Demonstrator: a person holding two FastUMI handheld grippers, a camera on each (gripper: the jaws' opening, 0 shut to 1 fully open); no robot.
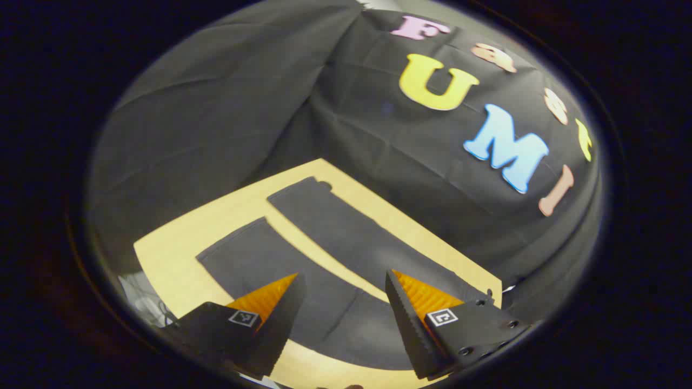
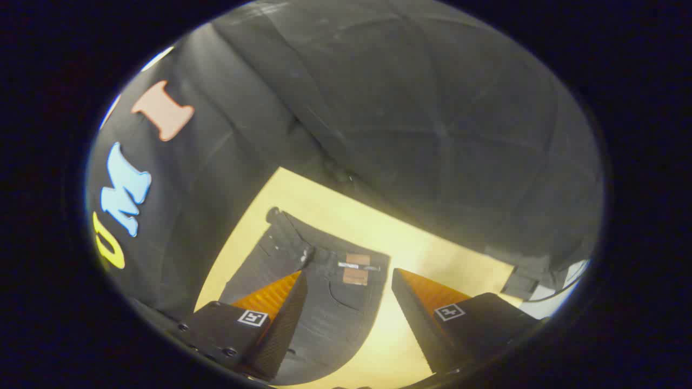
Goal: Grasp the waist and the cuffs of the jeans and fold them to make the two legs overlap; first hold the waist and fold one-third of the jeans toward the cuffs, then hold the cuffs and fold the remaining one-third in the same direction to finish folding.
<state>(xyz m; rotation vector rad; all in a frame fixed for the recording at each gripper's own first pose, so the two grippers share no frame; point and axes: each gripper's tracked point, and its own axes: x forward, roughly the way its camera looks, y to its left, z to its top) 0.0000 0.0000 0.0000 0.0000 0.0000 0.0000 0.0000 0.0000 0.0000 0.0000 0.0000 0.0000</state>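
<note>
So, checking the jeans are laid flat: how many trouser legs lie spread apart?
2: one leg nearer the booth wall, the other leg beside it, tabletop showing between.

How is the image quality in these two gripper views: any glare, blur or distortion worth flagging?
Left gripper view: strong fisheye bending of the table; the jeans read as a flat dark shape with little detail; focus is soft. Right gripper view: bright glare washes out the table, yet the jeans' waist patch stays legible; the edges are dim.
</note>
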